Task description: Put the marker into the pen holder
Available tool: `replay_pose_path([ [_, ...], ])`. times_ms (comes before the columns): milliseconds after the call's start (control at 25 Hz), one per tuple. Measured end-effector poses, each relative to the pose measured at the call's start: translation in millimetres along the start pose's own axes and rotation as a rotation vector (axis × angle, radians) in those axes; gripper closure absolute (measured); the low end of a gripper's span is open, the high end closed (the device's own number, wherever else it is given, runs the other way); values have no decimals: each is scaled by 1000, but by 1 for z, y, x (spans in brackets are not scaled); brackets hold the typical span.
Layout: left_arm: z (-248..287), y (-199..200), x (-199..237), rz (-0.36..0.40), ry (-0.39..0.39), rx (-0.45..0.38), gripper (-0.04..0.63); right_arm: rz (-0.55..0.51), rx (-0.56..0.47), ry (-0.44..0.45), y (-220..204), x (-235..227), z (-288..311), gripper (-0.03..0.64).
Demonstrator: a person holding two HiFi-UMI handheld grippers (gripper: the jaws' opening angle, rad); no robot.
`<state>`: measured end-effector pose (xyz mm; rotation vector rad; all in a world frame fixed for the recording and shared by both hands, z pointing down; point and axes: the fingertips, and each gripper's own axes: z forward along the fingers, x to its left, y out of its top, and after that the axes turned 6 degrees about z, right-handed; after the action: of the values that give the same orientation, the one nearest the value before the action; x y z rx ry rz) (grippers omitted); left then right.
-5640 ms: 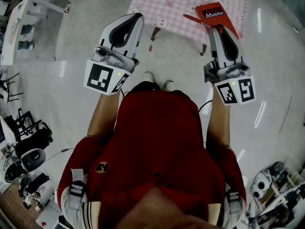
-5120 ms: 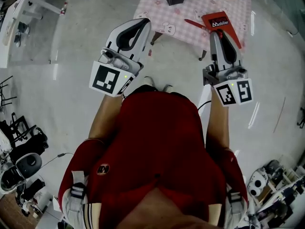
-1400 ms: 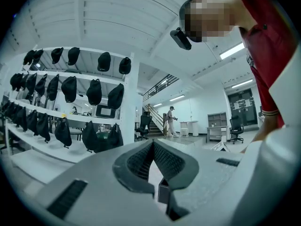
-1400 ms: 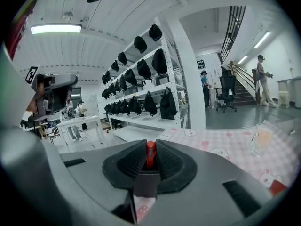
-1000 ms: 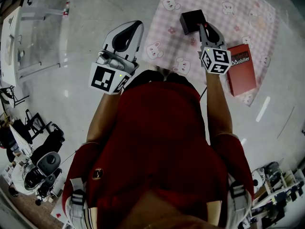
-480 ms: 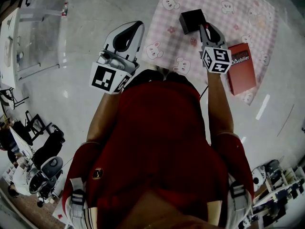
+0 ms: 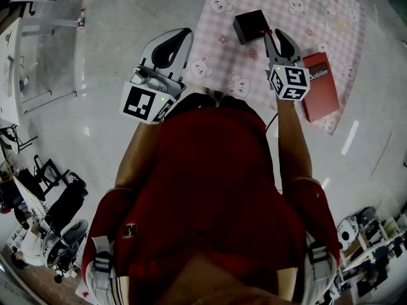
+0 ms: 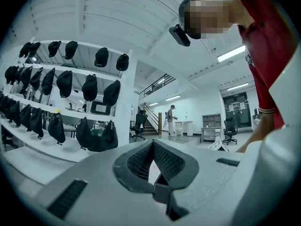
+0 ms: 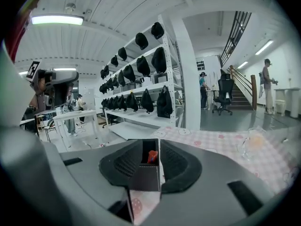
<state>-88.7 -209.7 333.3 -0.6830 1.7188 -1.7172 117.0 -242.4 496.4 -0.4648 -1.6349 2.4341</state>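
Note:
The black square pen holder (image 7: 249,26) stands on the pink checked tablecloth (image 7: 331,11). My right gripper (image 7: 275,37) sits just to its right, tips at its rim. In the right gripper view the holder (image 9: 143,175) fills the gap between the jaws, and the red marker (image 9: 151,157) shows inside its opening. The right gripper (image 9: 154,149) has its jaws opening, pads clear of the marker. My left gripper (image 7: 166,46) hangs over the floor left of the table; its jaws (image 8: 153,145) meet at the tips with nothing between them.
A red book (image 7: 318,84) lies on the cloth right of my right gripper. A clear glass cup (image 9: 251,145) stands further along the table. Shelves of black bags, desks and office chairs surround the grey floor (image 7: 95,62).
Five seconds ago both grippers hung short of the table, the marker lying by the book. Now the right gripper is at the holder with the marker in it, jaws wider than a second ago.

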Motion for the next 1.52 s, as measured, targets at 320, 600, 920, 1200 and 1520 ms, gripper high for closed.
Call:
replay_pose_path([
  [320,3,2,-9,-2,-33,-20,588,-9,-93,13,35,19,-34,564],
  [600,3,4,-12,-7,-60,-38,588,1,-155,28,62,44,-61,617],
  [920,2,-6,-18,-10,-105,-44,588,34,-211,61,78,71,-85,617],
  [1200,-3,-13,-23,-20,-130,-46,588,26,-208,57,71,89,-96,618],
  [1520,-11,-20,-30,-29,-164,-37,588,26,-196,31,63,95,-104,618],
])
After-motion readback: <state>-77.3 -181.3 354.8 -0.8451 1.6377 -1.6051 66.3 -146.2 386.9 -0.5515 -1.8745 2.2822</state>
